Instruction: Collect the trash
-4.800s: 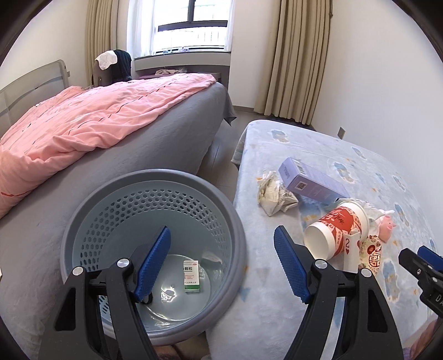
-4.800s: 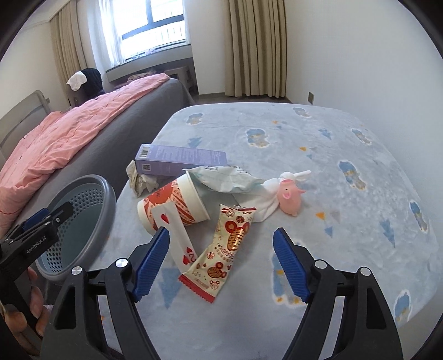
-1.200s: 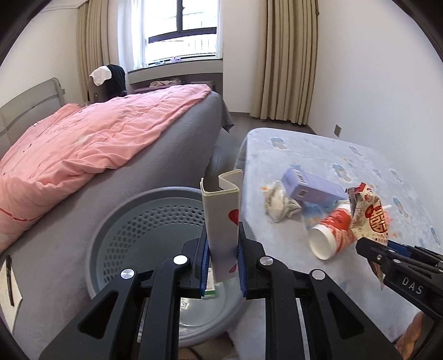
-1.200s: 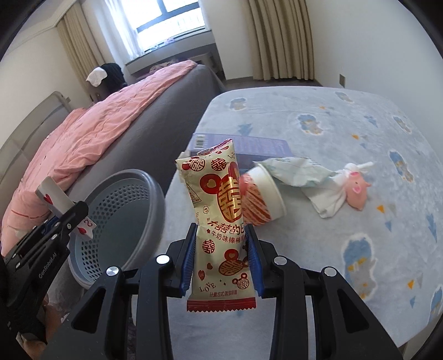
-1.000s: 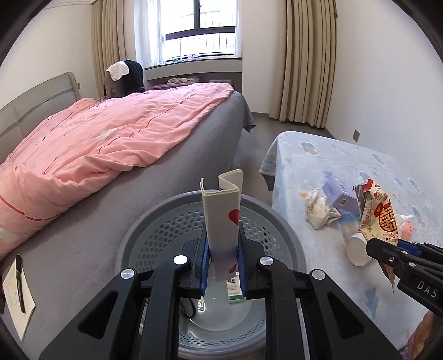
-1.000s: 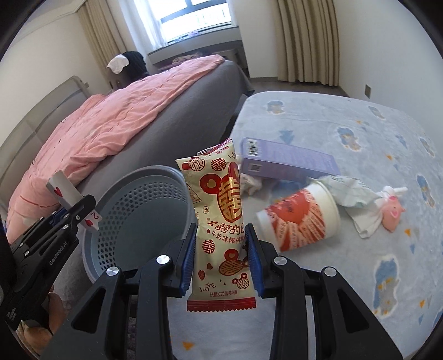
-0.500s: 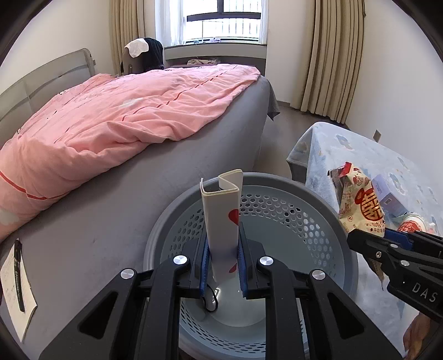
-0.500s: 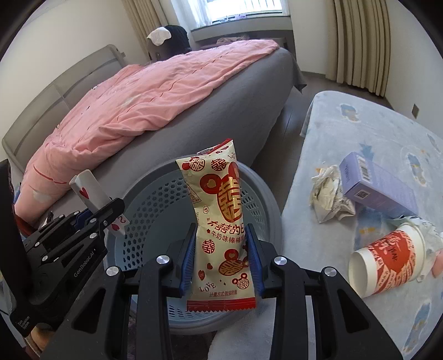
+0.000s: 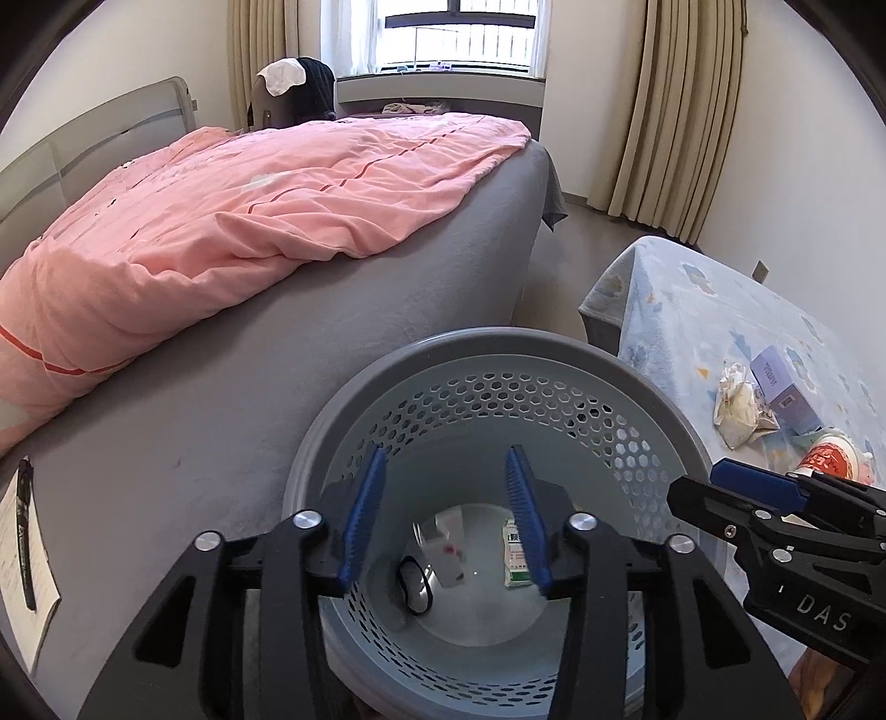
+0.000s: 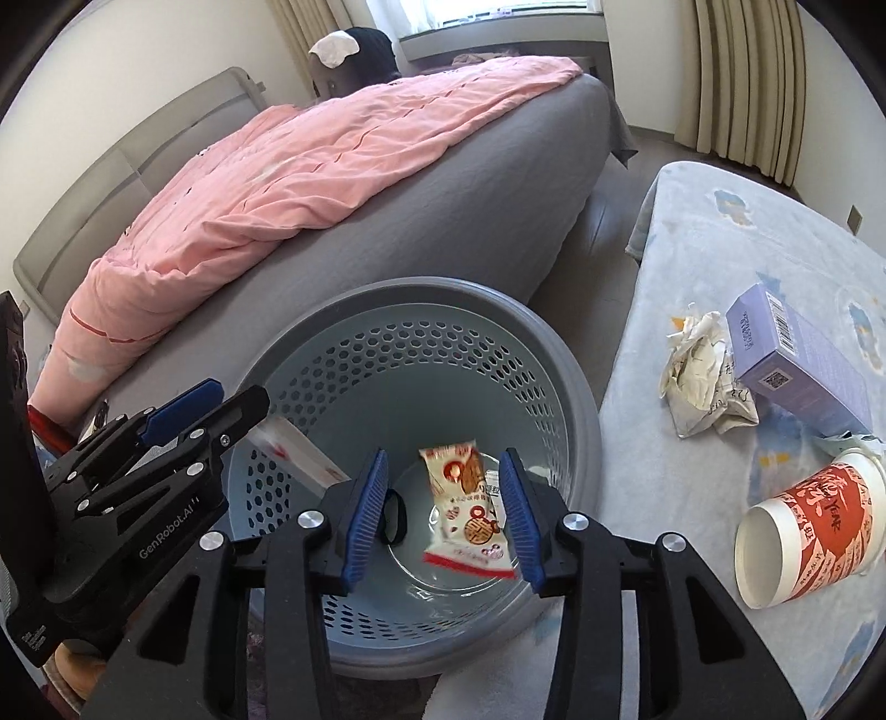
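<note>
— What sort of place is shown?
— A bedroom in a home is shown. A large bed is covered with a grey sheet and a pink quilt, and a padded headboard is seen behind it.
— What else is it shown by?
— Long beige curtains are hung beside a window, and a perforated wastebasket is placed between the bed and a surface draped in a patterned cloth.

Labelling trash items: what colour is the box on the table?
Pale purple box, barcode on its end; clearest in right wrist view.
</note>
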`<state>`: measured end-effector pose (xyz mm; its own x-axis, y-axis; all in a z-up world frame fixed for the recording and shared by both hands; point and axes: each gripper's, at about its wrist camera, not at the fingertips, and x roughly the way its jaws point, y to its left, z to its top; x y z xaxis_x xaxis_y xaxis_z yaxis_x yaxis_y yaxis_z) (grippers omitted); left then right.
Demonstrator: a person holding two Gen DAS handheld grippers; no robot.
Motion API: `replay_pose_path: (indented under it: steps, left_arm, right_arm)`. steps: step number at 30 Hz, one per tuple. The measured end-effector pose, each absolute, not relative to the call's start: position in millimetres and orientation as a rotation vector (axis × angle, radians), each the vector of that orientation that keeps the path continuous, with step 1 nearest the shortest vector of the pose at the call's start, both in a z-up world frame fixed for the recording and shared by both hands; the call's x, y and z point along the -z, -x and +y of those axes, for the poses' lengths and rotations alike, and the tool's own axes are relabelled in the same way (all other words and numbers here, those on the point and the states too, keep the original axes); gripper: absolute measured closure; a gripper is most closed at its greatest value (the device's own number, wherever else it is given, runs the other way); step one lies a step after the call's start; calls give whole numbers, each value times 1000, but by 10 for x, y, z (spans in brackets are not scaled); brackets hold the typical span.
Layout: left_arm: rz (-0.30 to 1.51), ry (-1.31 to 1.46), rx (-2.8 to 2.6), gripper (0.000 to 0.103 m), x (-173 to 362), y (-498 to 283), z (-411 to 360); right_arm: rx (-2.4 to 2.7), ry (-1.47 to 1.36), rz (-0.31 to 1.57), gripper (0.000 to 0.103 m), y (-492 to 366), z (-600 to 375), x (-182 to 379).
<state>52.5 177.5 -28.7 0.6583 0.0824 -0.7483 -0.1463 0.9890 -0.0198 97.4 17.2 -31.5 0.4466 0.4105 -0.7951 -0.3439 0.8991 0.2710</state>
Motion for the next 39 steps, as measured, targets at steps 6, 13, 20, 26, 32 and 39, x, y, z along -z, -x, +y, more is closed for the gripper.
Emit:
replay_pose_path:
  steps: [6, 13, 20, 26, 32, 39]
  left_arm:
    - [844, 86, -147, 44, 297, -538, 1807]
    - [845, 73, -161, 39, 318, -548, 1790]
    - [836, 65, -170, 38, 313, -511, 1763]
    - [827, 74, -177, 34, 294, -456, 1760]
    - [806, 84, -208, 34, 252, -401, 1781]
    - [798, 84, -204, 34, 201, -323, 1720]
  right_arm:
    - [-459, -92, 1000, 52, -968, 131, 311]
    - [-450, -96, 979, 44, -909, 107, 291]
    - [-439, -104, 961, 40, -852, 49, 258]
    - [-418, -102, 942, 34, -828, -22, 232]
    - [-415, -132, 947, 30, -808, -117, 234]
    - [-406, -168, 936, 30, -782, -274, 187]
